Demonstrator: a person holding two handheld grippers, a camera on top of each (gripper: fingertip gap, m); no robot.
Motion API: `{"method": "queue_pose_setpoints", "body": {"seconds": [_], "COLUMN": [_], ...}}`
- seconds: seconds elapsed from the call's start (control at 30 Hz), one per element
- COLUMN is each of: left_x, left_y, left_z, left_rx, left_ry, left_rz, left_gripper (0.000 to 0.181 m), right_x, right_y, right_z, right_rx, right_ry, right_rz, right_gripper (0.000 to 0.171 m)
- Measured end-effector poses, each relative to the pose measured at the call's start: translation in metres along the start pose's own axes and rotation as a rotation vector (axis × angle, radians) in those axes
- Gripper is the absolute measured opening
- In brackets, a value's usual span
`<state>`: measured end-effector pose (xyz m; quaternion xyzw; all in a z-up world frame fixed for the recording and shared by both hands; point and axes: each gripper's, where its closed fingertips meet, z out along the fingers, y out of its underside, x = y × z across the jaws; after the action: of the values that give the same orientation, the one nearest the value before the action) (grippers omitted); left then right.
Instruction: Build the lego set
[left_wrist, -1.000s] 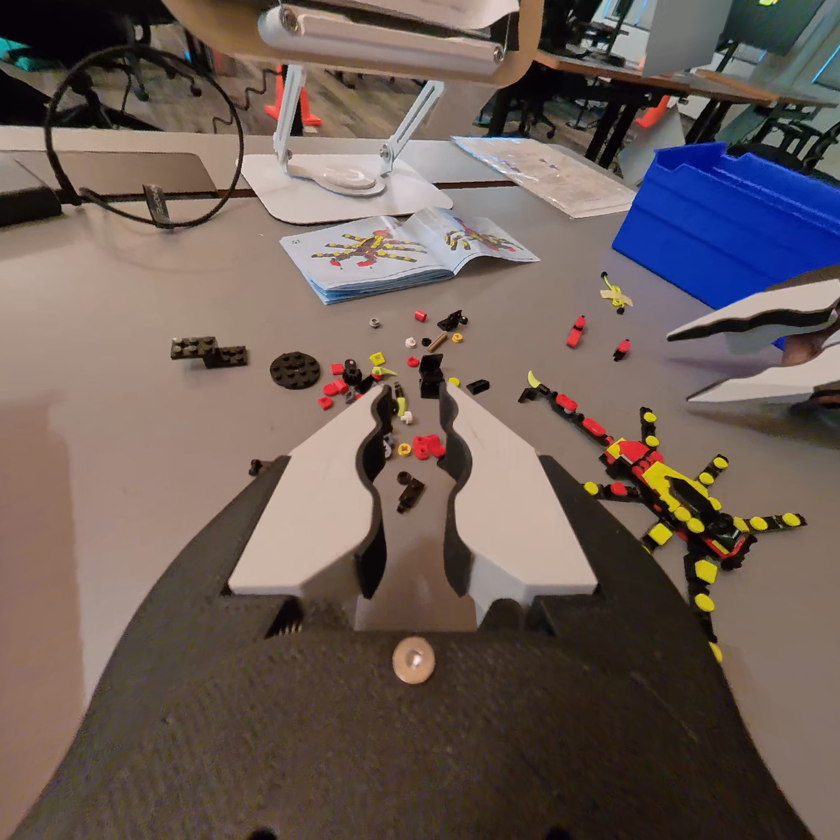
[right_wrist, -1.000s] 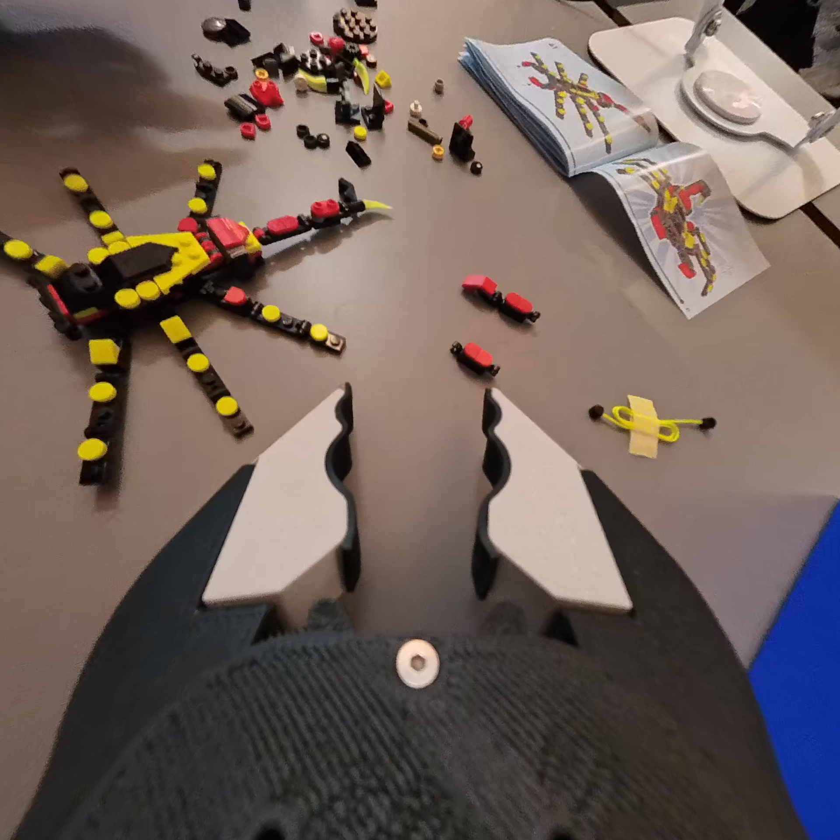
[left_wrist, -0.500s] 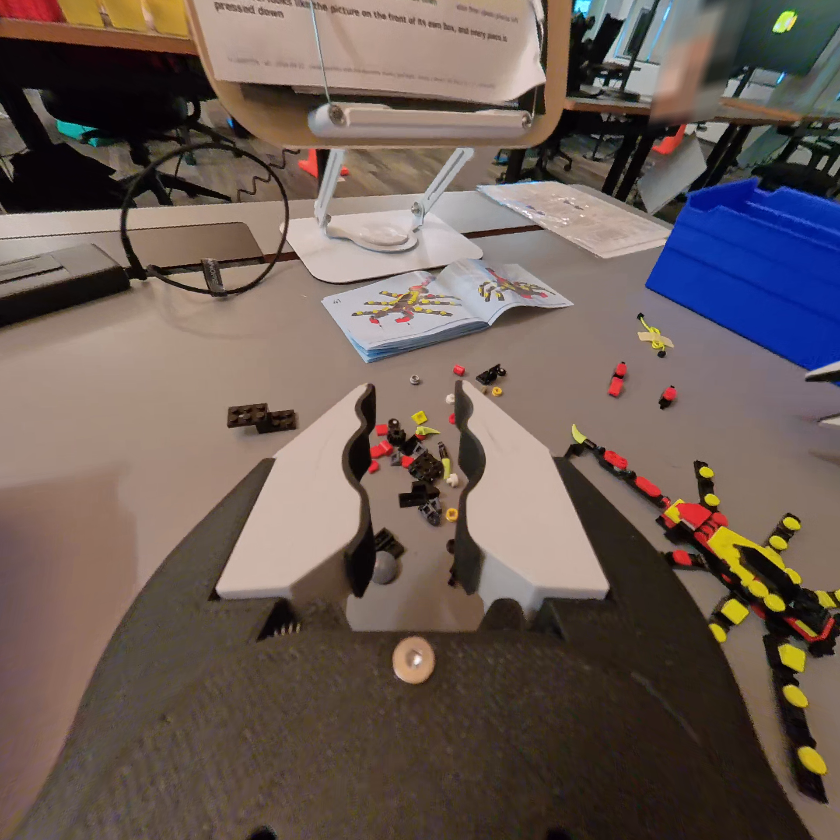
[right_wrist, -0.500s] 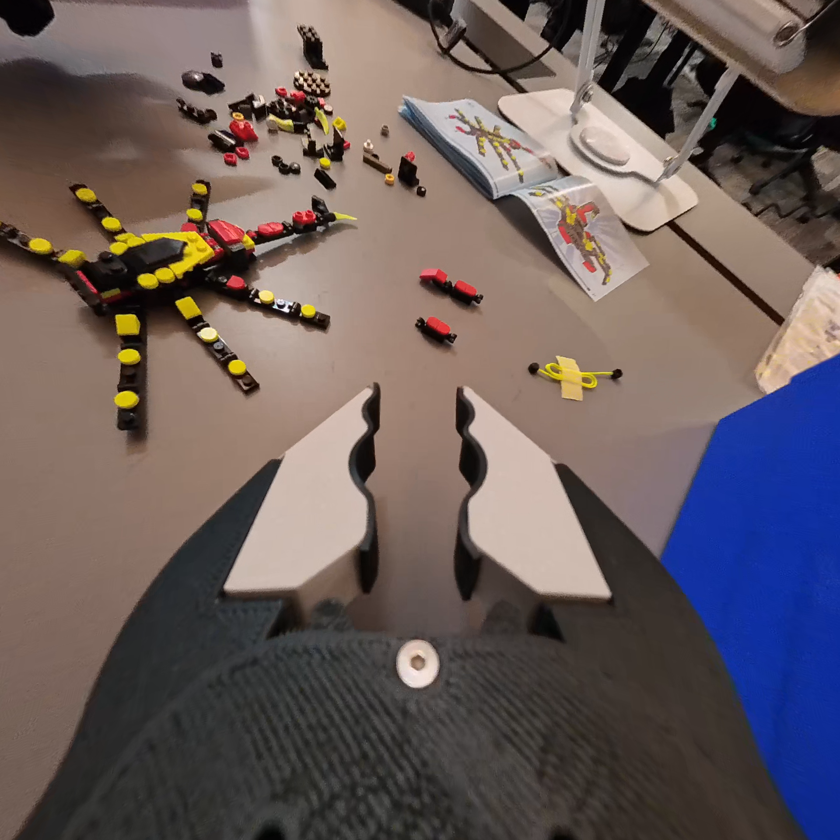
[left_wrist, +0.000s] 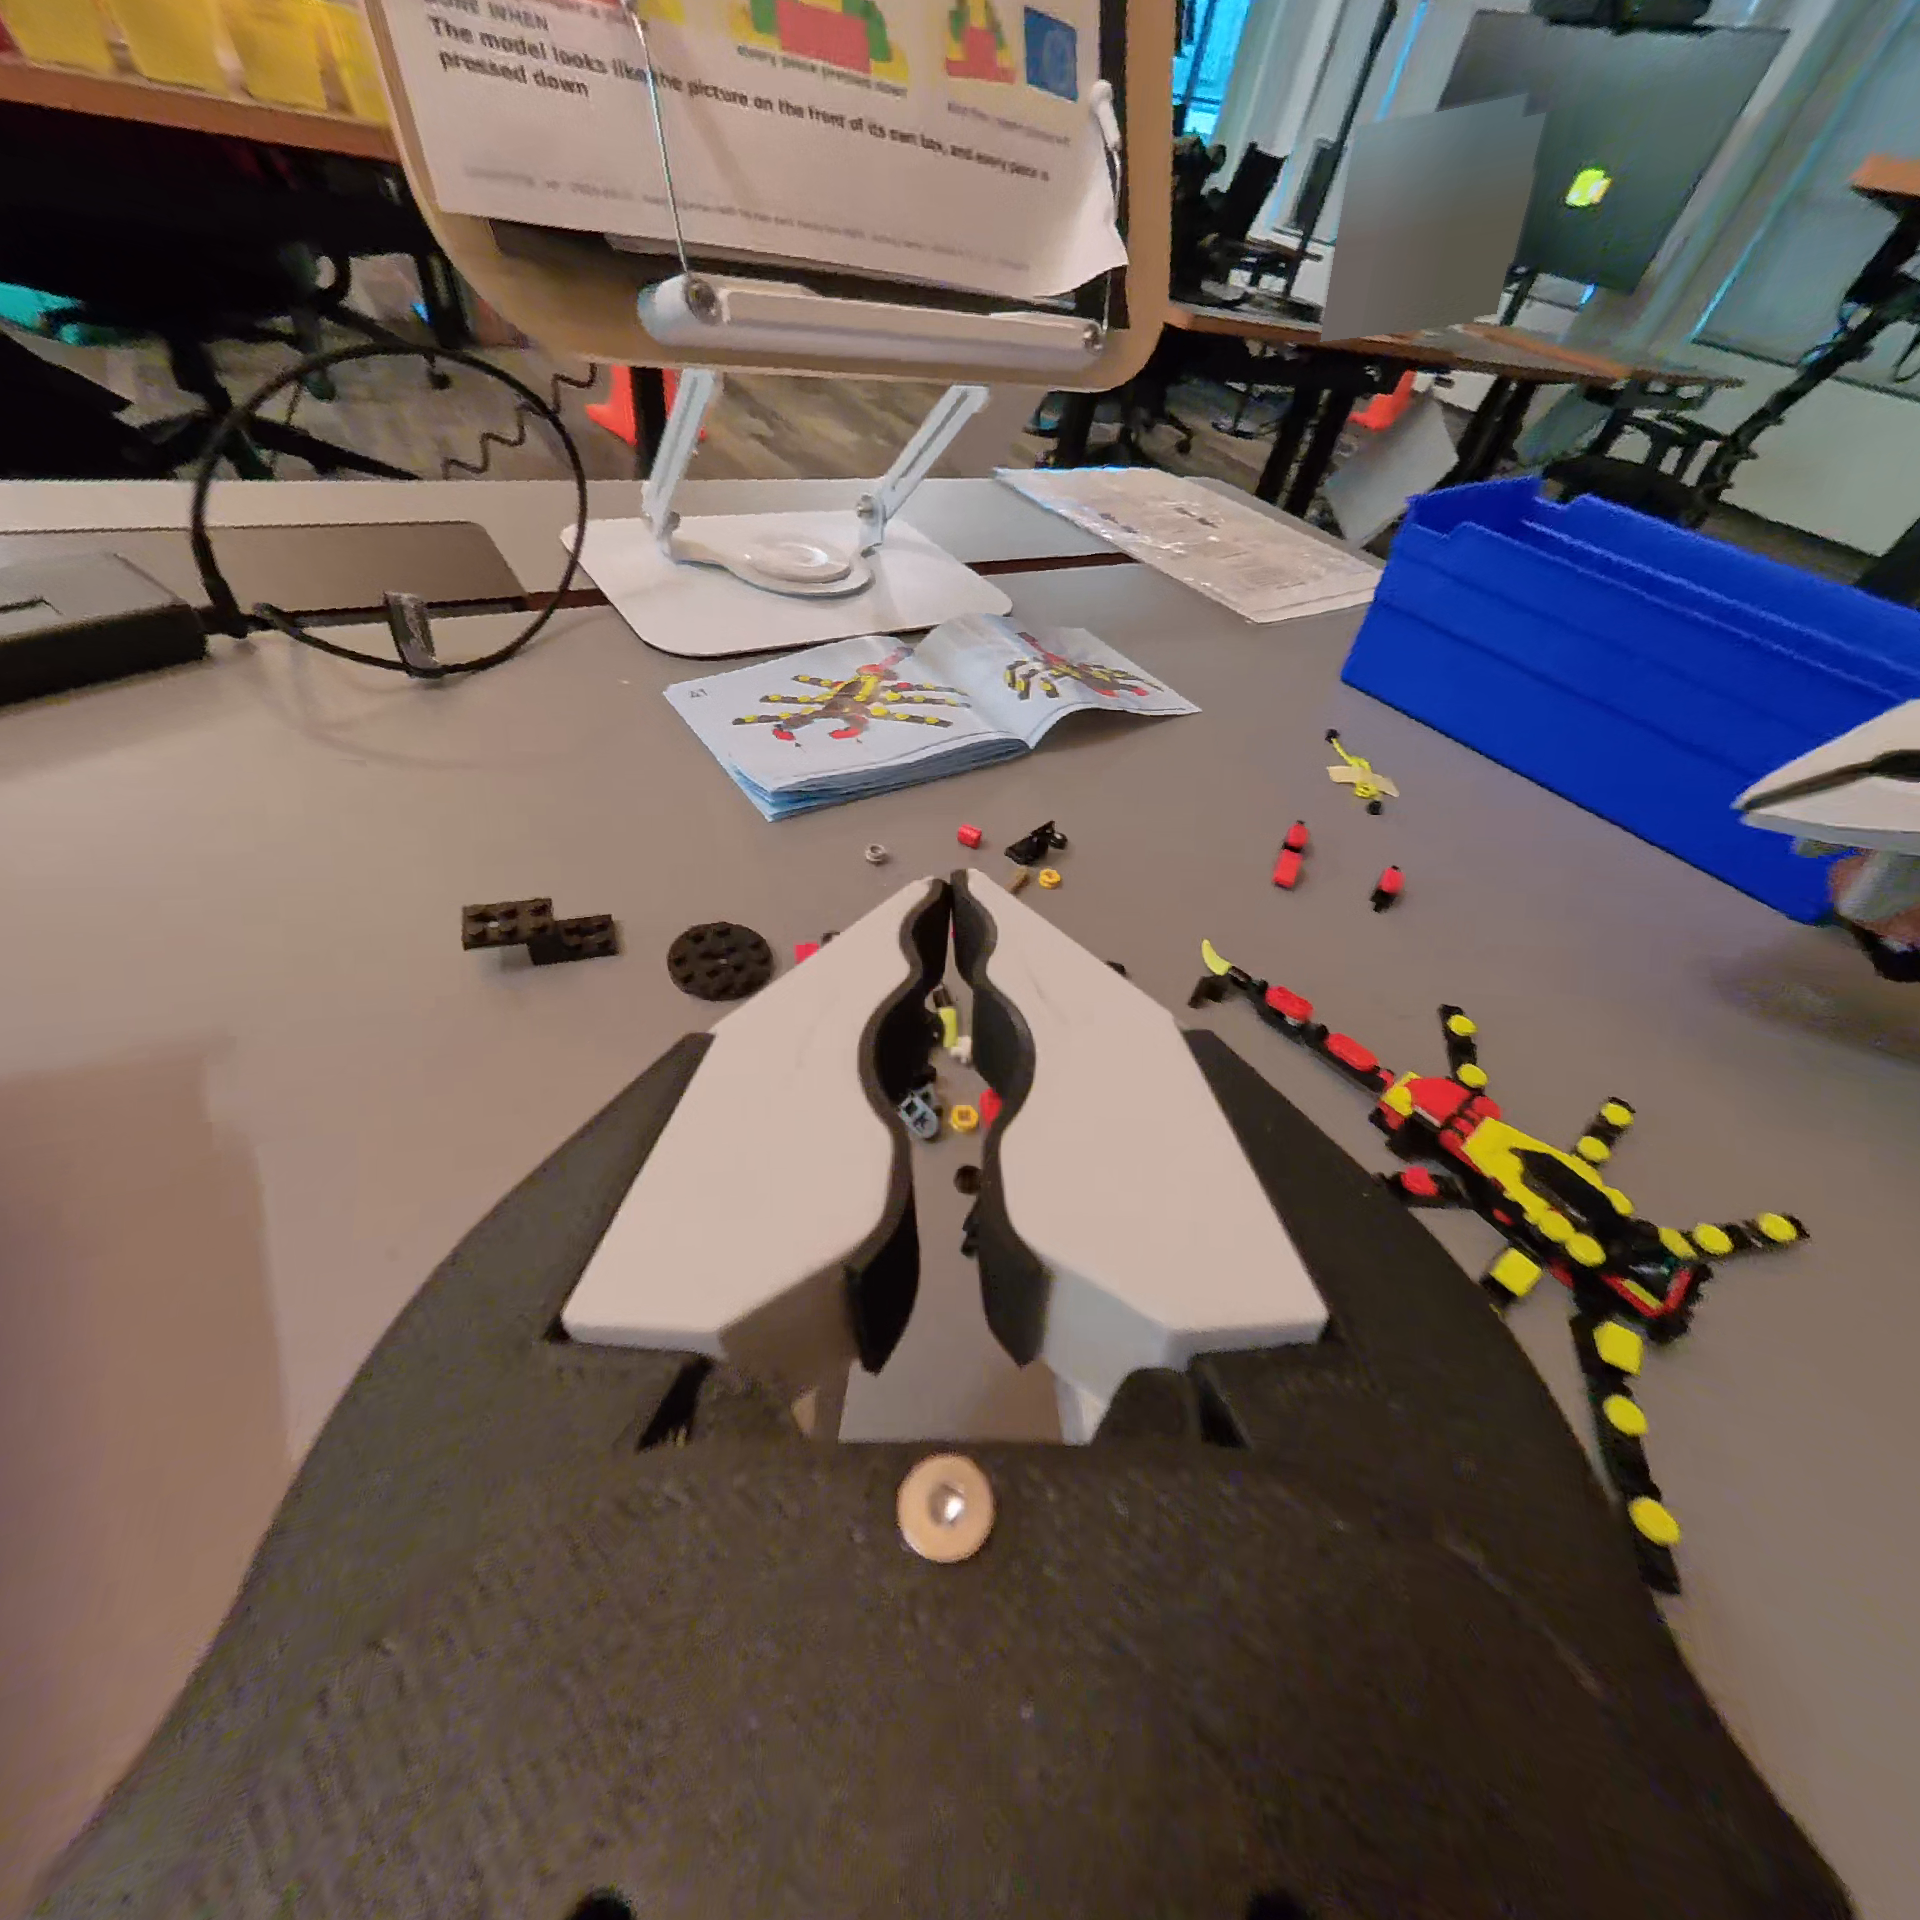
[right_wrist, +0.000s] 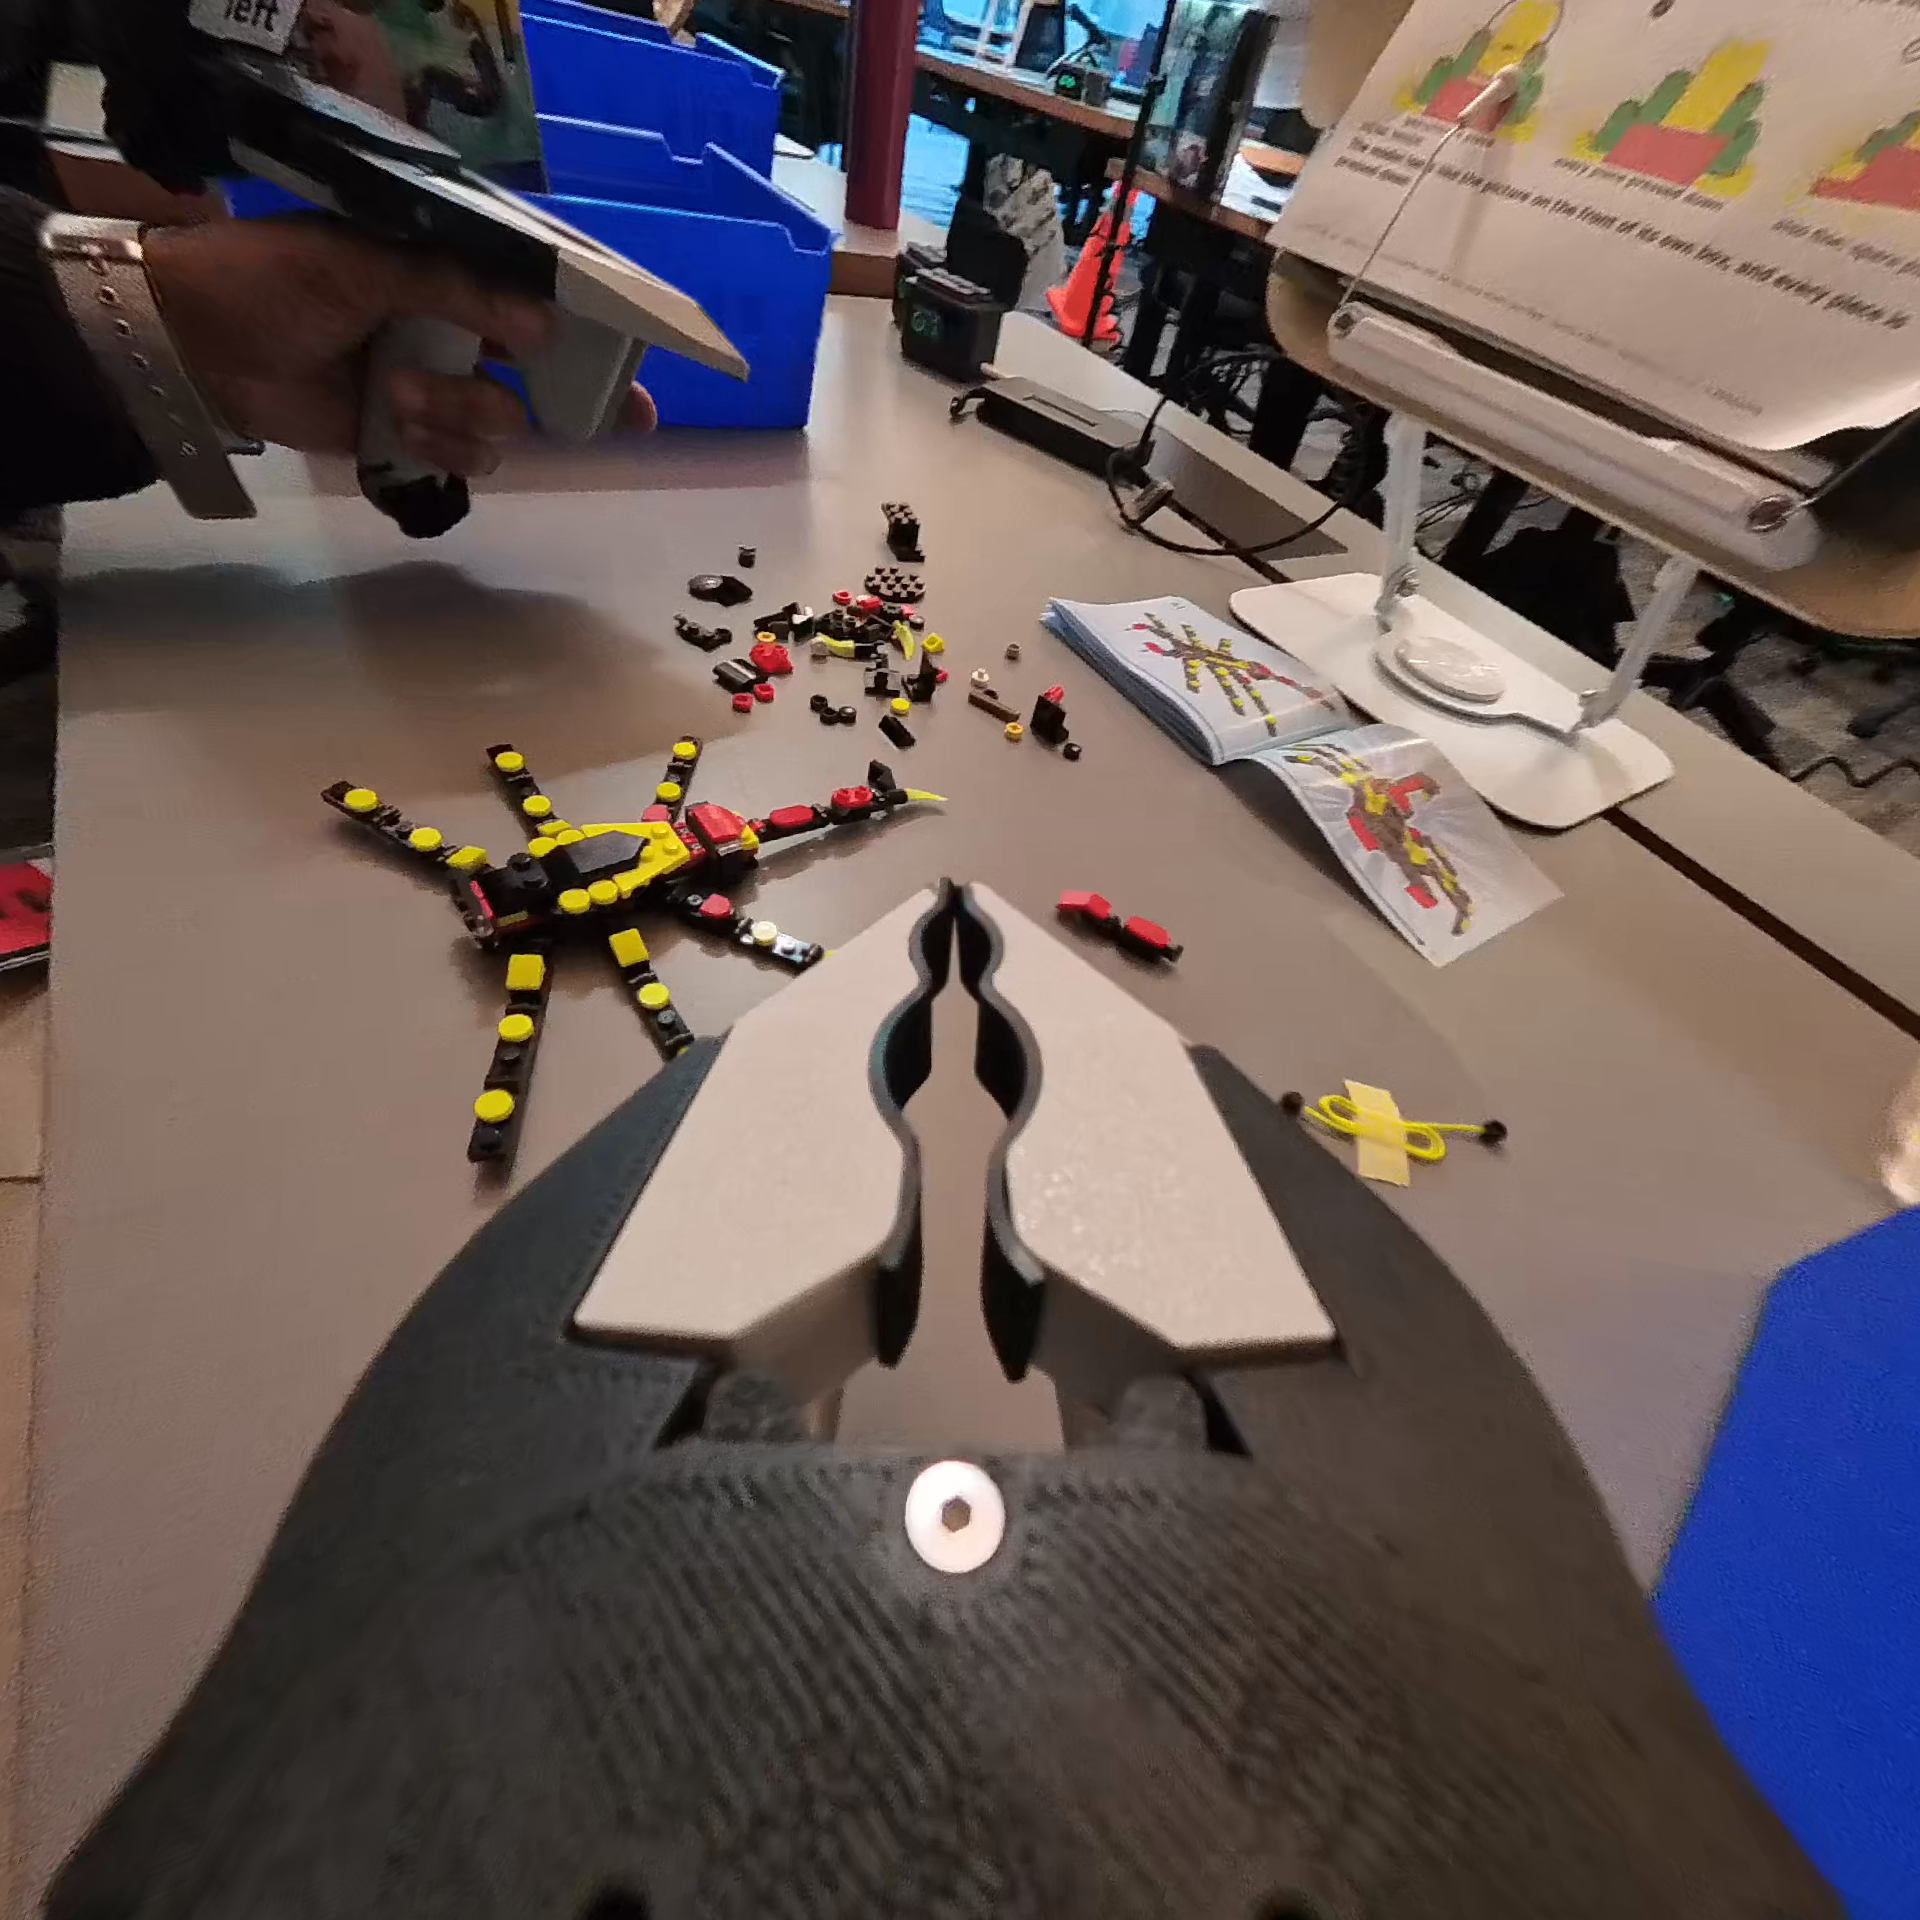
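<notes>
We see the loose pieces (left_wrist: 940, 1081) left of the spider model (left_wrist: 1496, 1174) on the table (left_wrist: 312, 831), the booklet (left_wrist: 914, 717) behind them.

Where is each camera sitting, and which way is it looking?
Left wrist view: sits on the left claw, raised over the table; looks across loose pieces toward the open booklet and stand; its own shut fingers show, with the right claw's tip at the right edge.
Right wrist view: sits on the right claw; looks across the table at the spider model; its shut fingers show, plus a hand holding the left claw.
Both share: spider model, booklet, loose pieces, stand, blue bin.
</notes>
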<state>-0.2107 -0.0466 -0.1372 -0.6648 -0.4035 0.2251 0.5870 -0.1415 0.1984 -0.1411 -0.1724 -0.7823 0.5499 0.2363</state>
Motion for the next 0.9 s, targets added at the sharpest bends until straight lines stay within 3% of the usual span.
{"method": "queue_pose_setpoints", "body": {"seconds": [0.43,0.57,0.73,0.9], "left_x": [-0.017,0.009,-0.004,-0.005], "left_y": [0.033,-0.003,-0.019,-0.029], "left_z": [-0.03,-0.024,-0.021,-0.03], "left_rx": [-0.112,0.045,0.092,0.167], "left_ry": [-0.111,0.069,-0.031,-0.028], "left_rz": [0.077,0.003,0.05,-0.018], "left_gripper": [0.0,0.0,0.0,0.0], "right_x": [0.001,0.03,0.053,0.056], "right_y": [-0.01,-0.037,-0.055,-0.043], "right_z": [0.037,0.031,0.033,0.04], "right_rx": [0.046,0.196,0.25,0.2], "right_ry": [-0.124,0.012,0.006,-0.019], "right_rz": [0.111,0.078,0.096,0.123], "right_gripper": [0.0,0.0,0.0,0.0]}}
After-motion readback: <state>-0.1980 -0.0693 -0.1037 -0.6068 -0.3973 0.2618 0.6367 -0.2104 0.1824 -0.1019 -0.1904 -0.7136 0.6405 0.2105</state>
